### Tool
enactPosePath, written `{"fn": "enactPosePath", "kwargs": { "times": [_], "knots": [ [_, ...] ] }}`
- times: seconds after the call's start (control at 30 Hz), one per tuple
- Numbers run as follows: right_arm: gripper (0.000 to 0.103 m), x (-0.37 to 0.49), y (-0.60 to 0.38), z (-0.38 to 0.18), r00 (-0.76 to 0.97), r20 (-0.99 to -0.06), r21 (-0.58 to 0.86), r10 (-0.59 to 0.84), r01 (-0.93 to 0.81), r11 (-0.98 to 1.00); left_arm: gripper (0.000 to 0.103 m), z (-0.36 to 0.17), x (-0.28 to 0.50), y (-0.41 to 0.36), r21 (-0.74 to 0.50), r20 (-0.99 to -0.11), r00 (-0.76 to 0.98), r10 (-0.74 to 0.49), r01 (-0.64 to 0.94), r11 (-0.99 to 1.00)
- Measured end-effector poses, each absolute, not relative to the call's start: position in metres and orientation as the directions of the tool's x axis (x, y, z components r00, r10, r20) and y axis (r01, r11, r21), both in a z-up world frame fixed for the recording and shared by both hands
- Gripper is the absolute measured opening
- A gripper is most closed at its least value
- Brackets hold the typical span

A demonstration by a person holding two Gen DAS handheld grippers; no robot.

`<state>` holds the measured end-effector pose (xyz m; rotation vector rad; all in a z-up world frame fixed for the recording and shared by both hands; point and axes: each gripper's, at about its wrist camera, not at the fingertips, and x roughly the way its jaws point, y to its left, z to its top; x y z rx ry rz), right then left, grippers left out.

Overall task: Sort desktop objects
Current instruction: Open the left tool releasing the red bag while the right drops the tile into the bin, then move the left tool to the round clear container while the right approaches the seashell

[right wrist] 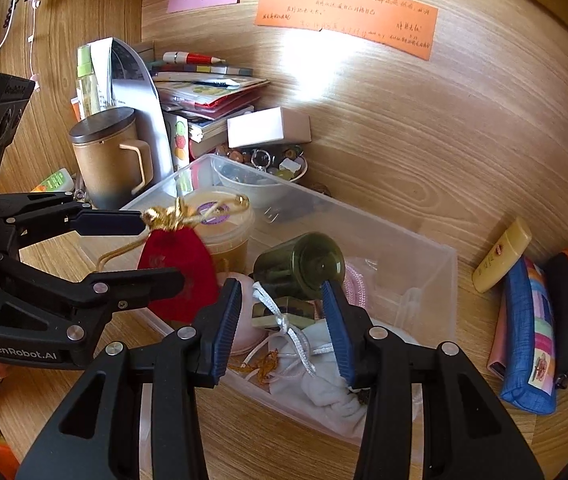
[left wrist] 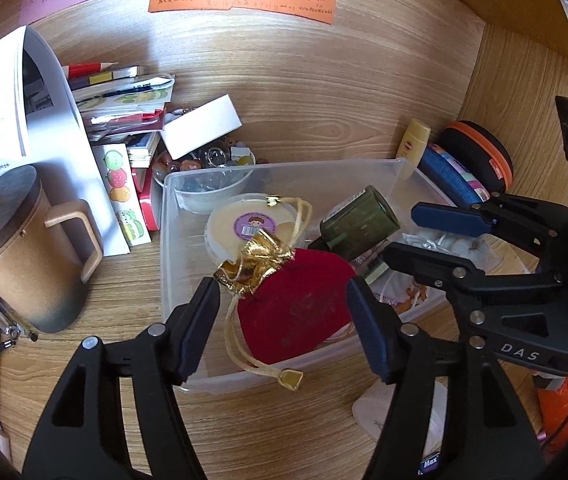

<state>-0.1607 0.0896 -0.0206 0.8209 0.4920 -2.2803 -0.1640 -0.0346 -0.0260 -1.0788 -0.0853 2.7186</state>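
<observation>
My left gripper point(left wrist: 282, 312) is spread wide around the red pouch point(left wrist: 296, 312), gripping nothing; it lies on the clear bin's point(left wrist: 284, 172) near-left rim and could slide out. My right gripper point(right wrist: 282, 330) gapes empty below the green jar point(right wrist: 300, 266), which a nudge might roll.

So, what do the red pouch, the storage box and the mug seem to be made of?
Red pouch: likely velvet, matte and fuzzy, with a shiny gold fabric top. Storage box: clear plastic, since its contents show through the walls. Mug: probably matte ceramic, tan fading to dark grey; its dark lid looks like wood, though unsure.
</observation>
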Motion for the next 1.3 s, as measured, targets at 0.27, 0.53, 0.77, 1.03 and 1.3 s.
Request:
{"fn": "enactPosePath", "kwargs": {
  "times": [0.27, 0.53, 0.77, 1.03, 1.3],
  "knots": [
    [0.054, -0.15, 0.099, -0.007, -0.626, -0.632, -0.138, -0.457, 0.671, -0.729, 0.074, -0.021, -0.154, -0.043, -0.147, -0.657, -0.722, 0.218, -0.161, -0.976],
    [0.068, -0.13, 0.114, 0.005, -0.666, -0.59, -0.157, -0.457, 0.65, -0.744, 0.093, -0.015, -0.139, -0.042, -0.13, -0.647, -0.737, 0.195, -0.145, -0.981],
    [0.073, -0.107, 0.12, 0.008, -0.683, -0.576, -0.191, -0.449, 0.647, -0.738, 0.094, -0.01, -0.122, -0.039, -0.09, -0.64, -0.753, 0.154, -0.125, -0.988],
    [0.077, -0.08, 0.132, 0.005, -0.692, -0.575, -0.21, -0.436, 0.64, -0.739, 0.094, -0.012, -0.1, -0.038, -0.102, -0.65, -0.744, 0.155, -0.117, -0.988],
    [0.08, -0.058, 0.151, -0.012, -0.676, -0.607, -0.183, -0.419, 0.631, -0.753, 0.098, -0.017, -0.079, -0.031, -0.117, -0.656, -0.736, 0.166, -0.118, -0.986]
  ]
}}
